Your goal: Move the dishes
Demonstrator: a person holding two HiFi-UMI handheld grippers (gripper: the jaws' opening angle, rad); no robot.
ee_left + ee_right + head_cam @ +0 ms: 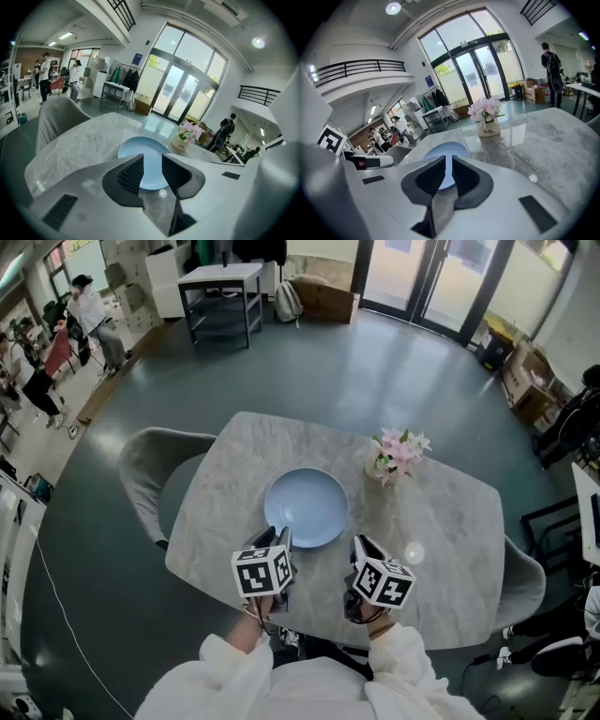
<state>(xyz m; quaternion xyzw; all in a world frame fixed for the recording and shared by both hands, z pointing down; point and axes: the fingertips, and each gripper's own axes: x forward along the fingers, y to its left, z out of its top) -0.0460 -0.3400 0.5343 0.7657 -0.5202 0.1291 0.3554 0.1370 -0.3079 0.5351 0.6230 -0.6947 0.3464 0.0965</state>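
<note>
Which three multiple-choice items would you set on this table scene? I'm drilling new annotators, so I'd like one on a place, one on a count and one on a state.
1. Where does the flower pot stand relative to the blue plate?
A) on it
B) apart from it, to its right on the table
C) under it

2. How many plates lie on the table?
A) one
B) two
C) three

3. What is the left hand-held gripper doing?
A) shut on the plate's rim
B) jaws apart, gripping nothing
C) gripping the pot

Answers:
1 B: the head view shows the pot on the marble top to the right of the plate, clear of it.
2 A: the blue plate is the only one in any view.
3 B: its own view shows an open gap between the jaws, and the plate is only seen through it.
</note>
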